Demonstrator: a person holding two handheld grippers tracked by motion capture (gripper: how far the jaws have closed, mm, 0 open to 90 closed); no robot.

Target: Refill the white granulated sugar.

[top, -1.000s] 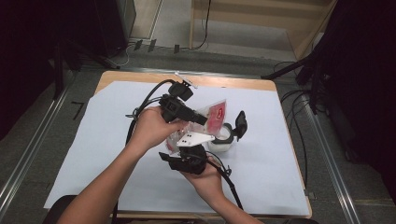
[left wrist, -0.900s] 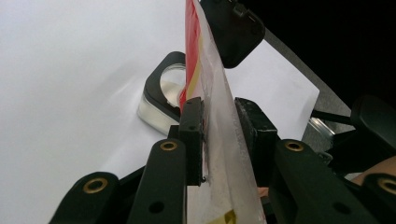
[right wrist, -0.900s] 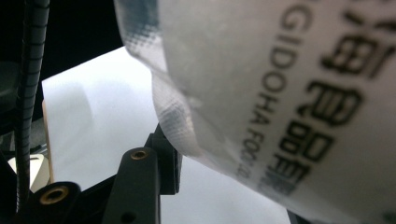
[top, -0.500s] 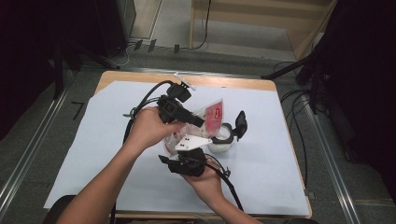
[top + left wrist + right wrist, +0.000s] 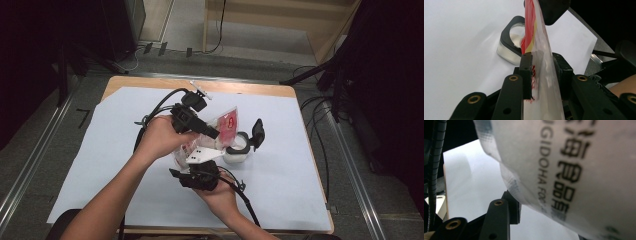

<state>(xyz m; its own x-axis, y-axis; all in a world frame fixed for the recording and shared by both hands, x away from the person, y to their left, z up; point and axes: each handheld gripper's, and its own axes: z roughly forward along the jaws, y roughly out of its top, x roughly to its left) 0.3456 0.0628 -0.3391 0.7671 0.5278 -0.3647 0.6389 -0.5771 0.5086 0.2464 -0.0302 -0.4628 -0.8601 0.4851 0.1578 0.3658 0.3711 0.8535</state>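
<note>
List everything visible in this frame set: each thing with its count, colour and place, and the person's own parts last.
Clear plastic snack bag with red and yellow print: one, held up above mid-table between both grippers.
Small clear container with black flip lid: one, lid open, on the sheet right of the bag.
White paper sheet: one, covering most of the tabletop.
Wooden table: one, light brown, edge showing at the far side.
Black cables: several, on the floor right of the table.
Left gripper: one, black, jaws closed on the bag's edge.
Right gripper: one, black with a grey plate, under the bag; its grip cannot be told.
Forearms: two, entering from the bottom.
</note>
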